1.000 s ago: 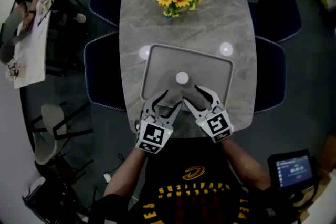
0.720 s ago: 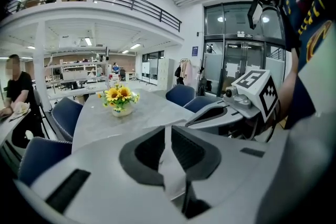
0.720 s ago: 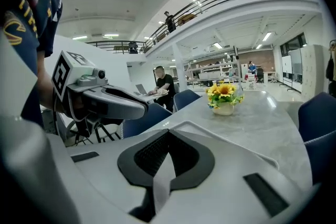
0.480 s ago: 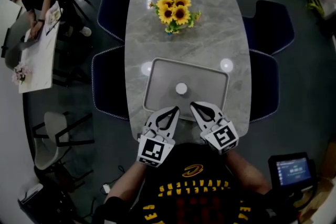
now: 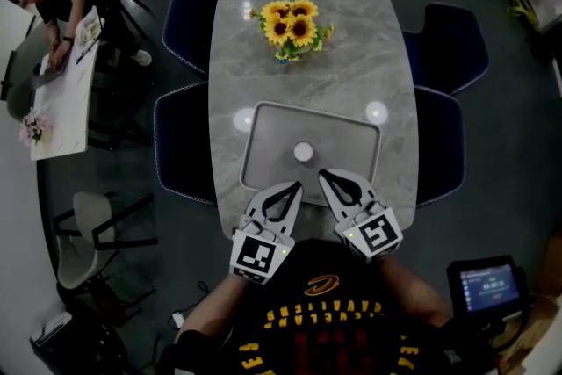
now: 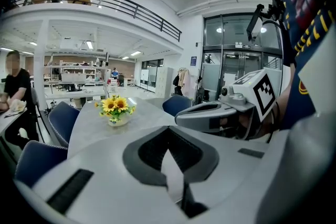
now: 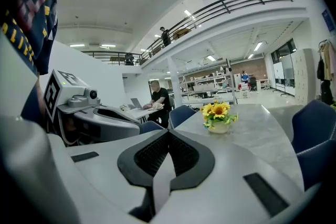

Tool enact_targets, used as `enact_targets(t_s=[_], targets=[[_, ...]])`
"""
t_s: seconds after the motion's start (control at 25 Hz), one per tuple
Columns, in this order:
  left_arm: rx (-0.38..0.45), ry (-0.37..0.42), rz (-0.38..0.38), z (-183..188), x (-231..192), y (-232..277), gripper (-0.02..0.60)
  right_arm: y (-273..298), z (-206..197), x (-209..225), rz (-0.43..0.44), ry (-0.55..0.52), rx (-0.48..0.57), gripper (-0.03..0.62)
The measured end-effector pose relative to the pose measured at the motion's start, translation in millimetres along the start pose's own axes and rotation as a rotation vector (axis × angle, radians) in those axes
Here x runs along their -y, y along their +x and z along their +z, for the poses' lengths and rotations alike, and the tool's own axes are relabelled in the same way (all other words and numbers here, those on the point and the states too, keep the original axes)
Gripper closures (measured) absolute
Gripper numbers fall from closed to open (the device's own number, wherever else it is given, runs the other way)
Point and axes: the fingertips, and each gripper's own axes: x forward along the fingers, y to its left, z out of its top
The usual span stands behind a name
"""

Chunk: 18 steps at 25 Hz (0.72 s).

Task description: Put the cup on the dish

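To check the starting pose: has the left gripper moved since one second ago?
Yes. The left gripper has drawn back toward the person: its tips reached over the gray tray before, now they sit at its near edge.

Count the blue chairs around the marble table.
4 blue chairs: far left, near left, far right, near right of the table. The person at the near end might hide another.
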Motion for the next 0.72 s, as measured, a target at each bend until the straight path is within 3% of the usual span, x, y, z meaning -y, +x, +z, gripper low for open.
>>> enact_targets(t_s=[0.48, 0.72], targets=[[0.013, 0.016, 0.006, 7.8, -4.2, 2.7, 0.581, -2.2, 6.3, 0.3, -0.016, 0.003, 0.007, 0.586], [0.028, -0.014, -0.004, 16.4, -1.7, 0.2, 0.58, -2.3, 16.3, -2.2, -0.009, -0.044, 0.019, 0.586]])
